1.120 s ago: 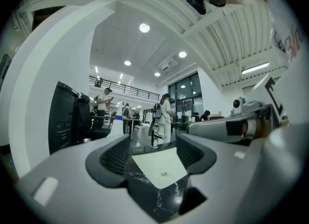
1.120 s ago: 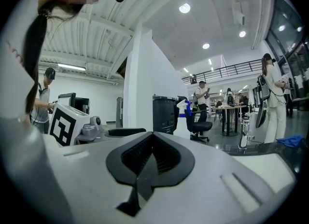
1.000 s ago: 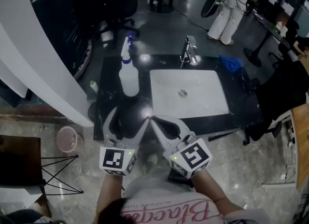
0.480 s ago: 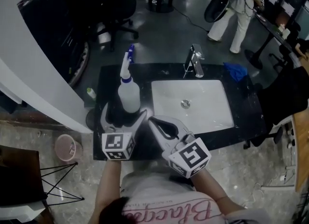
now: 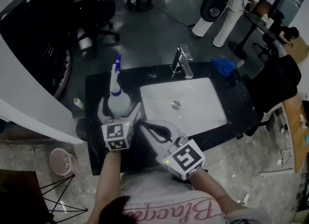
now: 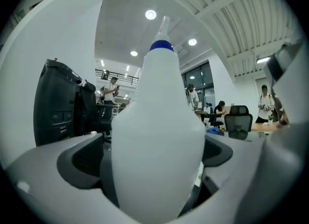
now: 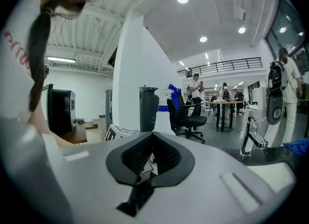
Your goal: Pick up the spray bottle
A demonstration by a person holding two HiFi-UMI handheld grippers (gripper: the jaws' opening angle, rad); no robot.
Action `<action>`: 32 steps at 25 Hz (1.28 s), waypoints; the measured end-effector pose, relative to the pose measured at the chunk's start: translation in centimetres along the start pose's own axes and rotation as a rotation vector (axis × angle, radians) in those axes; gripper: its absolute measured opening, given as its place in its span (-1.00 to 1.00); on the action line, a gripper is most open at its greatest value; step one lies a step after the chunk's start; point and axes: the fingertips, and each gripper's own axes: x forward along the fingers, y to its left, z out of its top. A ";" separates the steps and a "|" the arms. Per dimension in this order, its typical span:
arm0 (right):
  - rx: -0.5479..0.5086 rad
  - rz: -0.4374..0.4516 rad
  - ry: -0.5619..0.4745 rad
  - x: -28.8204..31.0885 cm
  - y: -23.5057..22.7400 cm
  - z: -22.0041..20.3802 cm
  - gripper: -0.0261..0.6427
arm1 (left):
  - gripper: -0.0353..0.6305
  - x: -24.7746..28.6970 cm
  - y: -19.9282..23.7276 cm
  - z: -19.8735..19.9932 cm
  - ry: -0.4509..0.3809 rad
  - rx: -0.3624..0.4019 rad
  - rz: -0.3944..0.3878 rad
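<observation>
The white spray bottle [image 5: 118,100] with a blue trigger head stands upright on the black counter [image 5: 94,89], left of the sink. My left gripper [image 5: 119,107] is open, one jaw on each side of the bottle's body. In the left gripper view the bottle [image 6: 159,136] fills the gap of the left gripper [image 6: 154,158], and I see no pad pressing on it. My right gripper [image 5: 143,126] is shut and empty, just right of the bottle over the counter's front. In the right gripper view the bottle [image 7: 162,119] shows past the closed tips of the right gripper [image 7: 153,140].
A white sink [image 5: 198,117] with a metal faucet [image 5: 181,60] lies right of the bottle. A blue cloth [image 5: 224,65] rests at the counter's back right. A small bottle [image 5: 77,103] sits at the left edge. Office chairs [image 5: 96,10] and a standing person [image 5: 227,6] are beyond.
My left gripper moved forward to the bottle and opened wider; its jaws now flank the body. The right gripper came forward a little, still shut.
</observation>
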 end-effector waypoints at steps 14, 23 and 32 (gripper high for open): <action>0.035 -0.053 -0.005 -0.1 -0.8 0.4 -0.92 | 0.38 -0.2 -1.4 2.4 -0.013 0.106 -0.043; 0.007 -0.083 -0.091 -0.4 -1.5 3.1 -0.92 | 0.38 -4.0 -2.2 9.7 -0.057 0.080 -0.041; -0.003 -0.100 -0.214 -1.2 -1.6 8.4 -0.92 | 0.38 -8.4 -2.6 17.1 -0.117 0.086 -0.040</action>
